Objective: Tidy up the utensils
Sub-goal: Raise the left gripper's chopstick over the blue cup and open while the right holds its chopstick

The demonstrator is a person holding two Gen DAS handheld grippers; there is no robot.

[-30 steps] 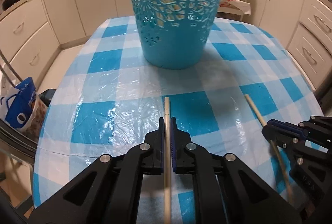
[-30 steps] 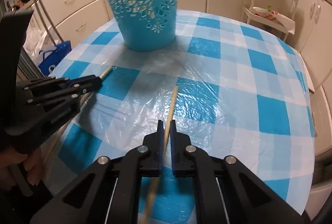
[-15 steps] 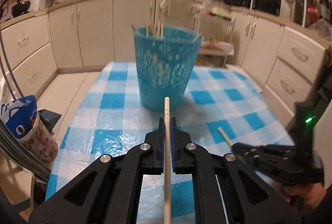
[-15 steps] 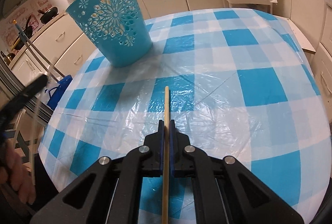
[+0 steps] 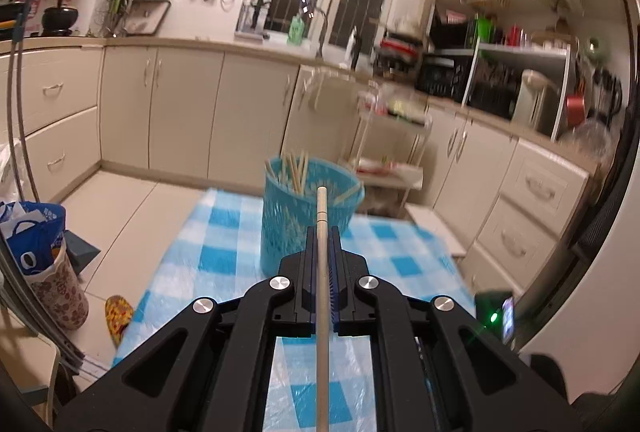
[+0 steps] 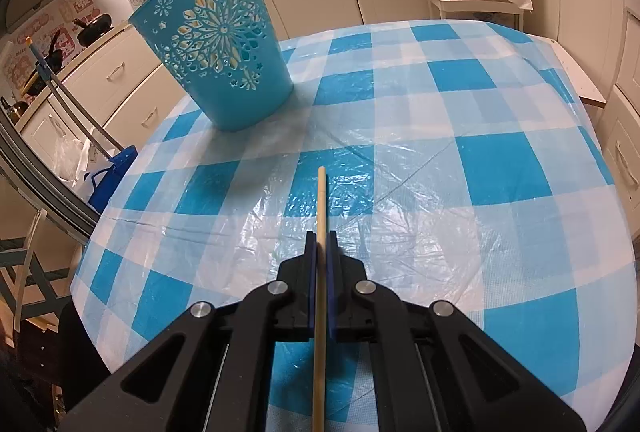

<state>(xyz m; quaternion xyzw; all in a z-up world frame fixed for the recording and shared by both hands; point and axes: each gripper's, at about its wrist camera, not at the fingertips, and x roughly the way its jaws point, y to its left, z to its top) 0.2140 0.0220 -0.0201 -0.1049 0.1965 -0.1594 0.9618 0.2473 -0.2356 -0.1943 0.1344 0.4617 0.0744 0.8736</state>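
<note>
Kitchen cabinets in cream line the walls on both sides, with a dark window at the far wall and cluttered shelving to the right.

Left wrist view: the bench [image 5: 224, 232], covered in a blue-and-white checked cloth under clear plastic, lies below and ahead. The left tongs [image 5: 322, 232] are pressed together on a pale chopstick [image 5: 322, 292], which runs straight along the line of the fingers and projects past the tips. Its free end appears in front of the turquoise basket [image 5: 288, 232], level with the rim; whether it is over the basket or short of it cannot be told. The basket stands upright at the far end of the bench and contains several chopsticks [image 5: 294, 171] leaning against its wall. On the floor to the left stands a blue shopping bag [image 5: 34, 244]. The picture is somewhat blurred.

Right wrist view: the right tongs [image 6: 321, 240] are pinching a second wooden chopstick [image 6: 320, 272], likewise aligned with the fingers, its tip extending forward above the checked cloth [image 6: 500, 163]. Contact between that tip and the cloth cannot be confirmed. The turquoise basket [image 6: 224, 71], with a cut-out flower pattern, stands upright at the far left of the bench, well apart from these tongs. The left tongs do not appear in this view.
</note>
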